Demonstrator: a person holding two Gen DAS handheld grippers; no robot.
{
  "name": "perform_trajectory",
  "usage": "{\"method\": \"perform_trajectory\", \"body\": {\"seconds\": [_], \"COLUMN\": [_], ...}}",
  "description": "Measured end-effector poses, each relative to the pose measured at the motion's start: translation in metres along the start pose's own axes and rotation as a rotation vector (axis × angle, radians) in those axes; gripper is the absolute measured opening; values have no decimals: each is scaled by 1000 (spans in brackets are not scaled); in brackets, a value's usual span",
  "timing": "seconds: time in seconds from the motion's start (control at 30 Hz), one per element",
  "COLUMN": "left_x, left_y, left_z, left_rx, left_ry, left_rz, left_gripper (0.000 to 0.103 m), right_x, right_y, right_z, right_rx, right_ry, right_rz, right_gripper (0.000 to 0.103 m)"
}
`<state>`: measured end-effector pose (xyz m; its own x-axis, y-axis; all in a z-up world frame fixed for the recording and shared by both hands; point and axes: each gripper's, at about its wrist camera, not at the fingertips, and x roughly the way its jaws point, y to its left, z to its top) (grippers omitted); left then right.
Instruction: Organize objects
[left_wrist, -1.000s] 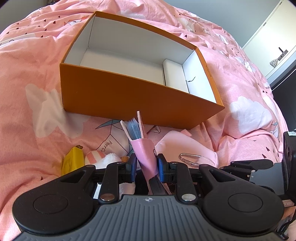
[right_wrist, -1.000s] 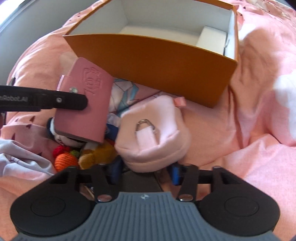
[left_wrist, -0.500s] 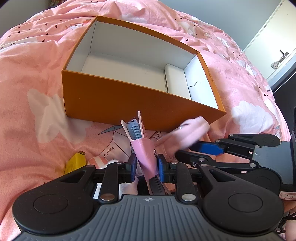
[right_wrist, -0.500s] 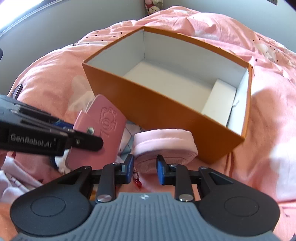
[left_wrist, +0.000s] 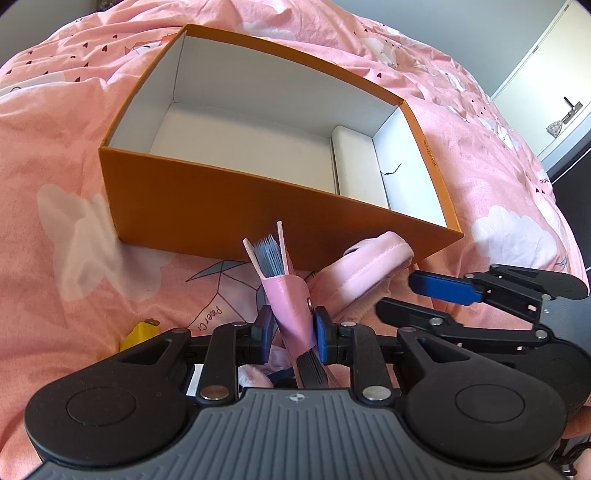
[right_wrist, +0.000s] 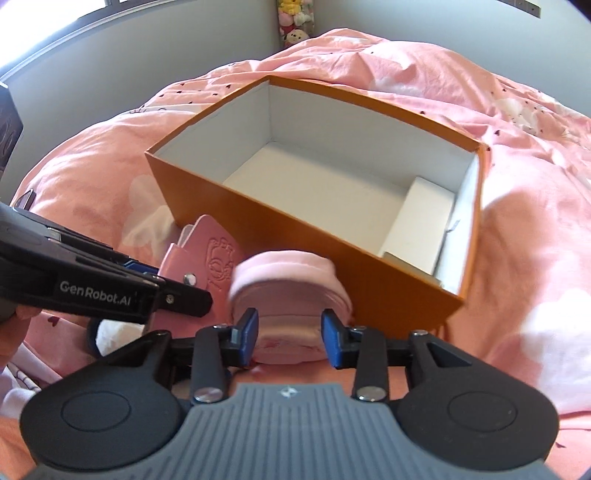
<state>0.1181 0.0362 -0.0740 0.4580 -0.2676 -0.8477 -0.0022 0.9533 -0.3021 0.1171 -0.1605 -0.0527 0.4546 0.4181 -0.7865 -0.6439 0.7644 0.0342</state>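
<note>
An open orange box (left_wrist: 221, 206) with a white inside lies on the pink bed cover; a white block (left_wrist: 354, 162) sits at its right end. My left gripper (left_wrist: 291, 328) is shut on a pink snap card wallet (left_wrist: 286, 295), held upright just in front of the box's near wall. In the right wrist view the wallet (right_wrist: 210, 254) shows to the left. My right gripper (right_wrist: 290, 332) holds a soft pink pouch (right_wrist: 288, 280) off the bed at the box's (right_wrist: 295, 236) near wall; its jaws are opening, the pads still against the pouch's sides.
A yellow item (left_wrist: 138, 332) and a white plush toy (right_wrist: 110, 332) lie on the bed cover below the left gripper. Rumpled pink duvet (right_wrist: 517, 221) surrounds the box. Stuffed toys (right_wrist: 293, 22) sit in the far wall corner. A pale cupboard door (left_wrist: 546, 74) stands far right.
My right gripper took hold of the pink pouch, lifted it off the pile of small things and carried it up to the box's near wall. The left gripper kept still with the wallet.
</note>
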Motion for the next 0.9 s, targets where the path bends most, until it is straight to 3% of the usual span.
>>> {"method": "perform_trajectory", "body": {"seconds": [0.23,0.5,0.67,0.9], "left_x": [4,7,8,10], "left_y": [-4,0,4,11], "left_z": [4,6,7,7], "left_rx": [1,-23,-36,-54], "left_ry": [8,14,19,29], "left_rz": [12,48,68,81], "left_gripper": [26,26,26,25], "right_x": [7,38,56,71], "right_y": [-27,-36,-35,-25], "right_z": [-8,-7,-6,-2], "right_rx": [34,-21,-61,-87], "right_ry": [29,30,40,21], "right_rz": [-23,129,221,236], "right_gripper": [40,61,65,63]}}
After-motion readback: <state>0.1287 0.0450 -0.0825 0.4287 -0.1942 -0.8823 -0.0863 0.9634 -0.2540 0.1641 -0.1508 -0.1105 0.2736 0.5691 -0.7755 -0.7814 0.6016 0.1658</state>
